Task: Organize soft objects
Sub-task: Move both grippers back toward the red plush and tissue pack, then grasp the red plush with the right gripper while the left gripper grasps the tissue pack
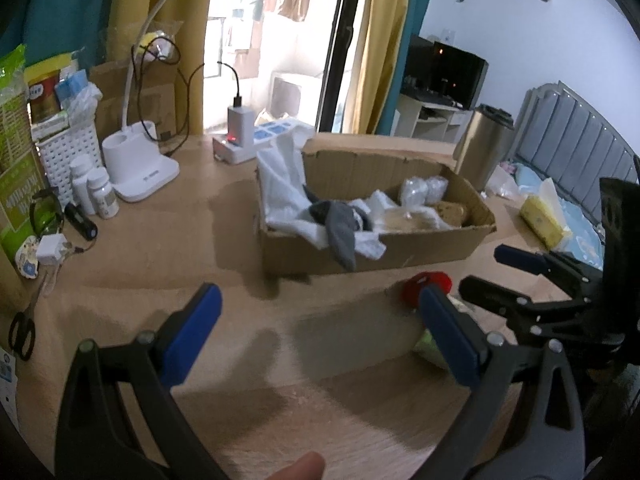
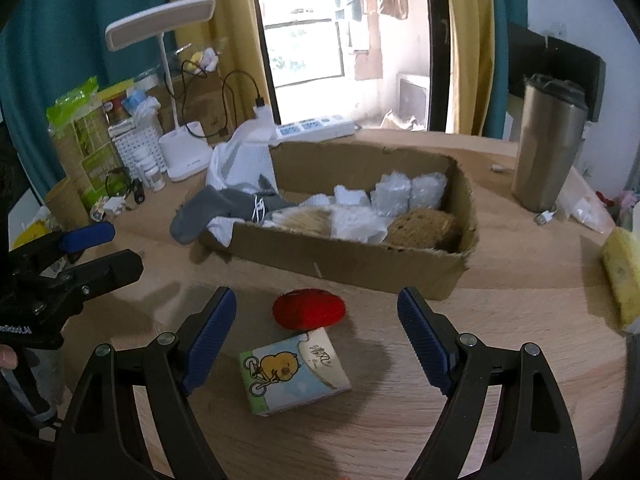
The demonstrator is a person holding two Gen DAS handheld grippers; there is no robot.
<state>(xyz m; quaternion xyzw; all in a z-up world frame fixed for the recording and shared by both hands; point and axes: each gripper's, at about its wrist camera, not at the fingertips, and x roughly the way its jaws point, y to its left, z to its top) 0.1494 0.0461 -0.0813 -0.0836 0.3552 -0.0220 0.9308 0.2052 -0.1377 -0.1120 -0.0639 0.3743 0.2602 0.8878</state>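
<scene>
- The tissue pack [image 2: 294,372] is seen nearest, flat on the desk [image 2: 500,320] between the spread, empty fingers of the right gripper [image 2: 316,340]; the left gripper [image 1: 320,332] is likewise held released.
- The red yarn ball [image 2: 309,308], round and fuzzy, lies just beyond; a pick-up step is judged in hand.
- A descent and closing are called for, then a carry to the cardboard box [image 2: 360,264] of socks and cloths.

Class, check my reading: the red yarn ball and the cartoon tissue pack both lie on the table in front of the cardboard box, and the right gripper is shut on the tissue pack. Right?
Not quite. The right wrist view shows the right gripper open, holding nothing. The tissue pack lies free between its fingers. The red yarn ball and pack do lie on the table before the cardboard box.
</scene>
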